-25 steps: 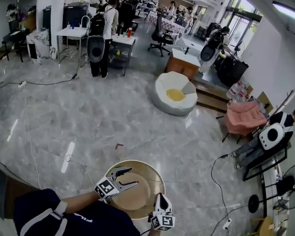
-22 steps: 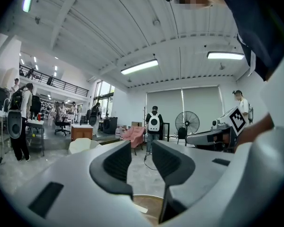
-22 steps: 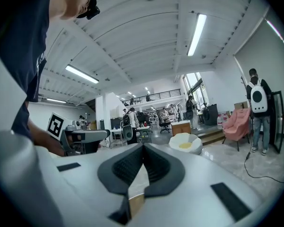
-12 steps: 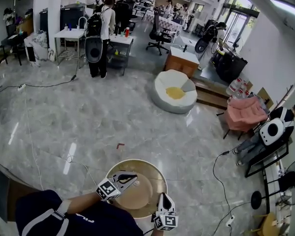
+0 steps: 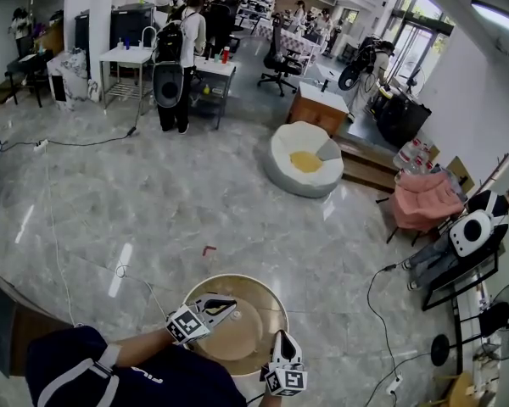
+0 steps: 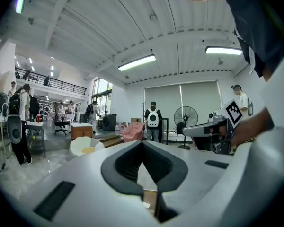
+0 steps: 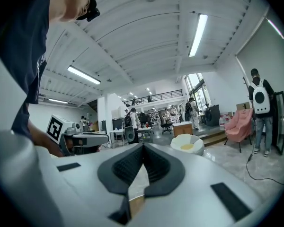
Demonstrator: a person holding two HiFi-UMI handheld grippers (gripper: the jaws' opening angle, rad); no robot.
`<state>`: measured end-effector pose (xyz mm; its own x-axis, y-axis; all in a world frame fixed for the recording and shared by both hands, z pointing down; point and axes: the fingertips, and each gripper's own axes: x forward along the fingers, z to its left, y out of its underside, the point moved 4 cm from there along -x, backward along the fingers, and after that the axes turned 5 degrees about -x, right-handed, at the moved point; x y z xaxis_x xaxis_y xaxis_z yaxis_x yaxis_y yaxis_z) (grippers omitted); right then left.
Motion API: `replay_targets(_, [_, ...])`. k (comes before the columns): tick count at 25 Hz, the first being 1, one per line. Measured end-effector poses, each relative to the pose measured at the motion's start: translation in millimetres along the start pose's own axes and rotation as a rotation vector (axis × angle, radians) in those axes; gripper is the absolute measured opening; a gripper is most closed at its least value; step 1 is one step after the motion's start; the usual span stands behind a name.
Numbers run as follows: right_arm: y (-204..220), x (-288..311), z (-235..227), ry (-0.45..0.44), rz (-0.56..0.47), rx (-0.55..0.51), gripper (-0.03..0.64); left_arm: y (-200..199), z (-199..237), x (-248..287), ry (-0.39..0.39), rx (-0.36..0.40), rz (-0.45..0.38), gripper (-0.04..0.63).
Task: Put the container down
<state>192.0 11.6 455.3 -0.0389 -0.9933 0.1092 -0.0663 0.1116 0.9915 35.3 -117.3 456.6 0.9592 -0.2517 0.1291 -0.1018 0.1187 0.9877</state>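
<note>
Brass-coloured and round, the container (image 5: 242,329) sits low in front of the person, apparently resting on the marble floor (image 5: 153,193). The putting-down looks done, and only drawing the hands away seems left. Held nearly level, the left gripper (image 5: 231,303) reaches in over the container's left side, its tongs pinched together on nothing. At the near-right rim, the right gripper (image 5: 282,339) points away from the body, its tongs likewise closed and empty.

Two grippers show, the left gripper (image 5: 229,304) and the right gripper (image 5: 282,339). There is one round gold-rimmed worktop (image 5: 260,290), one white beanbag (image 5: 304,161), one pink armchair (image 5: 422,200), one black office chair (image 5: 277,58) and one standing fan (image 5: 507,310).
</note>
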Motion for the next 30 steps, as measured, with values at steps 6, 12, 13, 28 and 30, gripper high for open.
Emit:
replay_targets(6, [5,-1,1,-0.005,0.001,0.001,0.026,4,-5,1,0.013,-0.014,0.002,0.023])
replay_targets(12, [7,-1,3,-0.016,0.020,-0.023,0.026,3,-6,6,0.024,-0.006,0.009,0.023])
replay_targets(13, [7,-1,3,-0.013,0.021,-0.023,0.026,3,-7,5,0.027,-0.006,0.010,0.023])
replay_targets(28, [3,-4,2,-0.012,0.016,-0.028,0.026,6,-10,7,0.041,-0.008,0.028,0.023])
replay_targets(30, [4,-5,3,-0.013,0.017,-0.028,0.026,7,-12,5,0.041,-0.008,0.027,0.023])
